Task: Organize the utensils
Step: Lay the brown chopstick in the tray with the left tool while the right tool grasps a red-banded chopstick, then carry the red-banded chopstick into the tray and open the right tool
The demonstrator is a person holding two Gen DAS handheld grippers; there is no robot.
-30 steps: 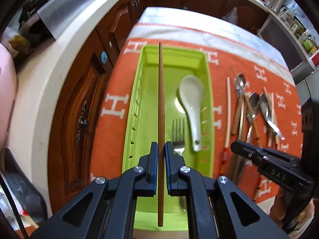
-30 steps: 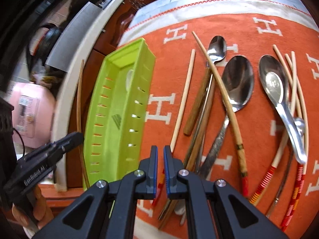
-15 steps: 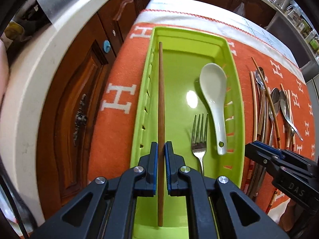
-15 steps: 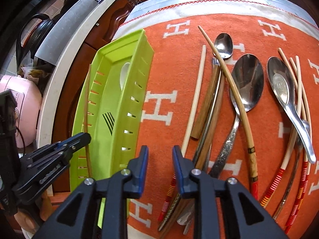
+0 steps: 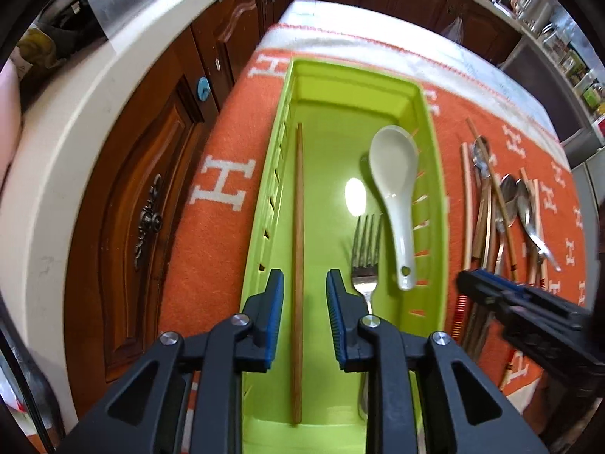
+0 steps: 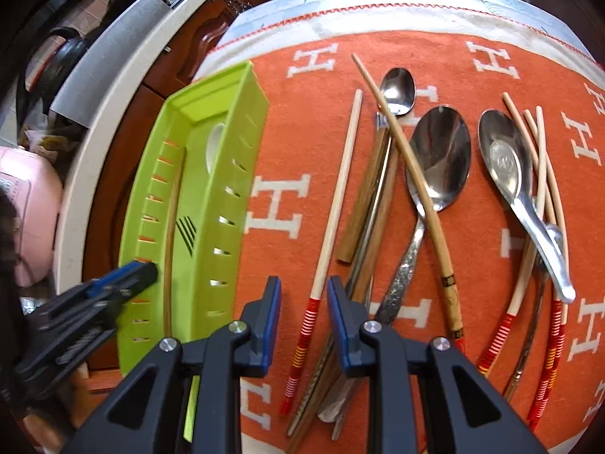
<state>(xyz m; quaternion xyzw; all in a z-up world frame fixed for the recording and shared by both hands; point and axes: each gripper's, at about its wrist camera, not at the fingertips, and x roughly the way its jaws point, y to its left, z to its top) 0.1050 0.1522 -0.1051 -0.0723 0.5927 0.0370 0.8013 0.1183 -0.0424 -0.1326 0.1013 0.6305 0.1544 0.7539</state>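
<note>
Covering the tabletop, an orange cloth (image 6: 287, 159) with white H letters carries a green tray (image 5: 435, 189), the landmark here. Inside that tray a brown chopstick (image 5: 298, 227) lies along its left wall, with a white ceramic spoon (image 5: 397, 189) and a fork (image 5: 365, 257) nearer its right wall. Right of the tray, loose steel spoons (image 6: 442, 159) and chopsticks lie crossed on the cloth. Above the tray the left gripper (image 5: 301, 295) is opening, pads clear of the brown chopstick between them. Beside the tray the right gripper (image 6: 302, 302) stands narrowly parted around a red-banded chopstick (image 6: 332, 227), not pressing it.
</note>
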